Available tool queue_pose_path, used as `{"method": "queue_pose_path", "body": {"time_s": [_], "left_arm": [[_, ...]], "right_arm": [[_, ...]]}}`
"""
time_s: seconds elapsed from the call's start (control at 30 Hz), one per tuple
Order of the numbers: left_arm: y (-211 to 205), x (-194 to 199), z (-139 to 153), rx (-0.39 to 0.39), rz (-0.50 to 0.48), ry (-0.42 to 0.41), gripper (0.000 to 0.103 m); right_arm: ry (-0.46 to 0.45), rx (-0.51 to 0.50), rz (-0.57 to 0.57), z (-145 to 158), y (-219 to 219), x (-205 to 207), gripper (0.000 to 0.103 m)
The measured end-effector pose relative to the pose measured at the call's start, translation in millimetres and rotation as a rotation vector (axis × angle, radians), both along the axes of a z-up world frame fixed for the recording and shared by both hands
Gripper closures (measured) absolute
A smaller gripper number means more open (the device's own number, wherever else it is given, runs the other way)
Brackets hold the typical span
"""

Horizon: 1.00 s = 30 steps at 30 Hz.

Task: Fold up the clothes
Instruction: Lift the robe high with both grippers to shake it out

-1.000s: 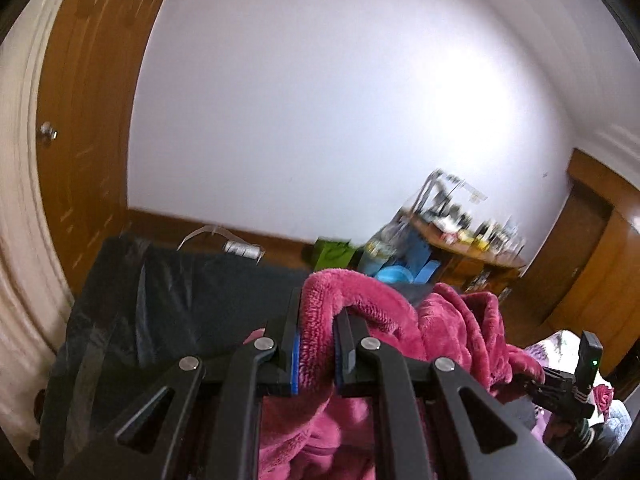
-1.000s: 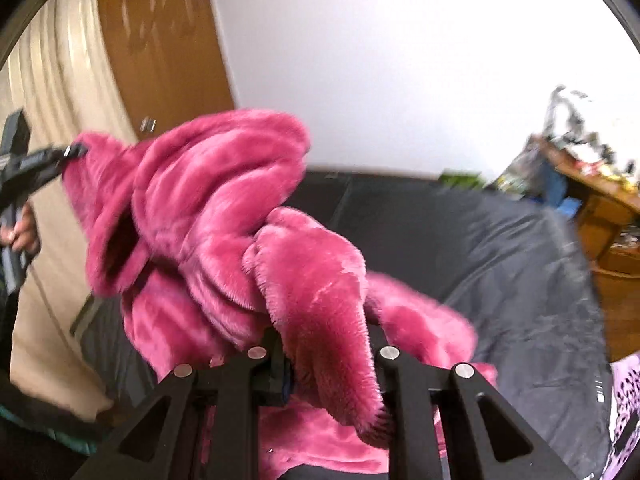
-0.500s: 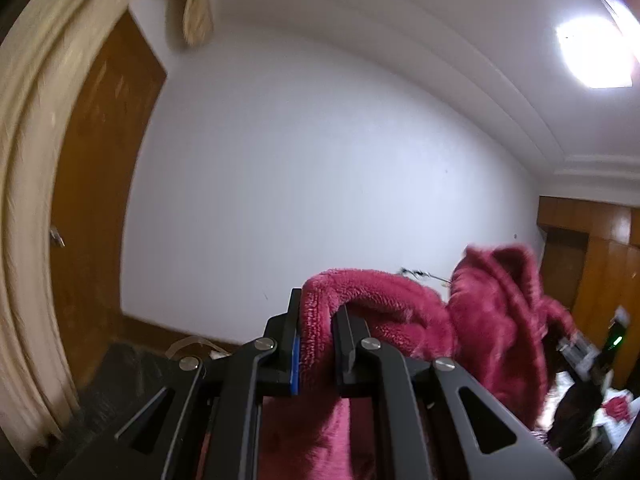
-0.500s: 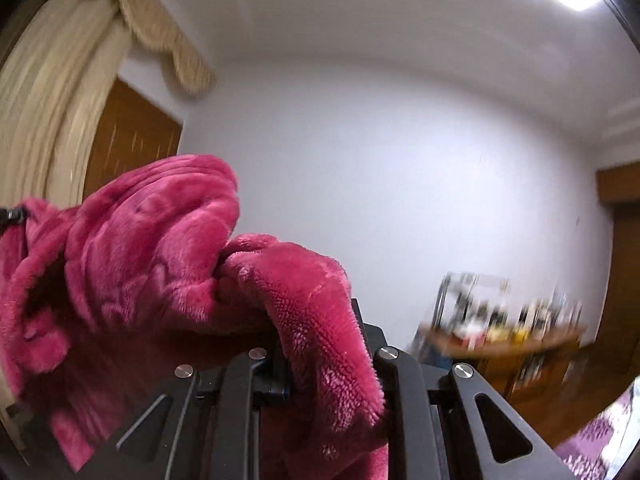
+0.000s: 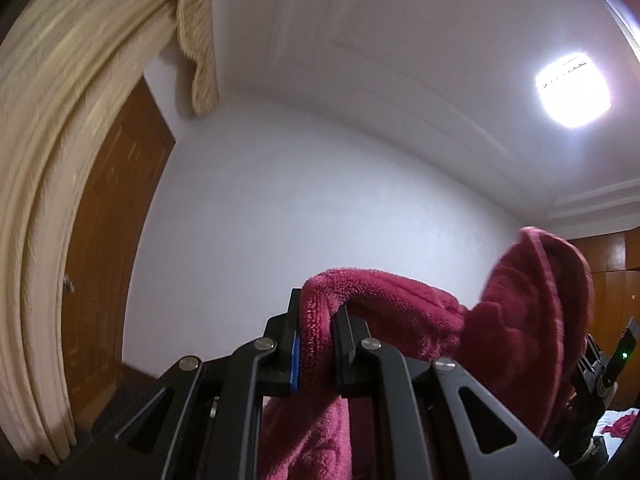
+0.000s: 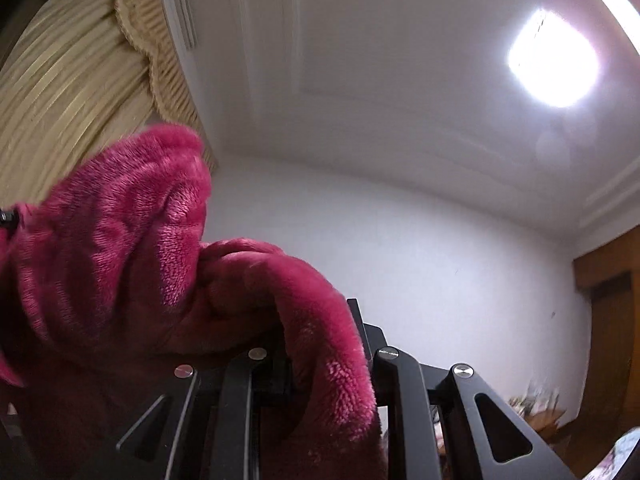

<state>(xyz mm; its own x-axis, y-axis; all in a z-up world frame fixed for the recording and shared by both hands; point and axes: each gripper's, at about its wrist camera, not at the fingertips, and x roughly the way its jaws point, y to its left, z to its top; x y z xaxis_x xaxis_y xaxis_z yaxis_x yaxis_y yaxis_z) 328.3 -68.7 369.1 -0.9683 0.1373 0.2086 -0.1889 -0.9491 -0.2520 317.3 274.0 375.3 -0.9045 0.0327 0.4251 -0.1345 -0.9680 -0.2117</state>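
Nothing readable anywhere in either view, no text, labels, brand marks or numbers that I can spot.

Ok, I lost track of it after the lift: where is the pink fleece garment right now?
The pink fleece garment is up in the air, pinched in the left gripper and the right gripper, spanning between them against the white wall.

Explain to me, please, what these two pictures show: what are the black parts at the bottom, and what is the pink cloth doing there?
No robot here: a person holds a two-finger gripper in each hand, each carrying a camera looking along its fingers. One picture comes from the left gripper, one from the right gripper. Both are shut on the same fluffy pink garment, lifted up, so you see the ceiling lamp, the curtain and the wooden door. No laying surface shows clearly.
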Motion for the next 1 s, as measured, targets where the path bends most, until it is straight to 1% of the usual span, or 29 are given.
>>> {"method": "queue_pose_path", "body": {"time_s": [0.07,0.13,0.27,0.37,0.43,0.57,0.67,0.83,1.0], "left_arm": [[0,17,10,-0.015,0.022,0.037,0.09],[2,34,17,-0.034,0.047,0.07,0.087],[3,45,19,-0.066,0.06,0.073,0.087],[2,37,12,-0.096,0.104,0.033,0.087],[-3,38,10,-0.083,0.105,0.001,0.087],[-12,30,-6,-0.051,0.096,-0.053,0.087],[-15,31,-17,-0.051,0.1,-0.085,0.087],[-9,20,-30,-0.071,0.105,-0.143,0.087],[0,-16,-41,-0.1,0.087,-0.199,0.087]], "right_arm": [[0.054,0.029,-0.038,4,-6,17,0.082],[0.071,0.05,-0.047,7,-7,29,0.082],[0.034,0.042,-0.013,5,-2,32,0.082],[0.007,0.048,-0.01,-2,-1,30,0.082],[-0.01,0.054,-0.004,-9,0,30,0.082],[-0.033,0.069,0.007,-18,4,34,0.082],[-0.053,0.088,0.006,-23,6,25,0.082],[-0.112,0.086,0.023,-32,11,-2,0.082],[-0.226,0.003,0.076,-38,25,-44,0.082]]}}
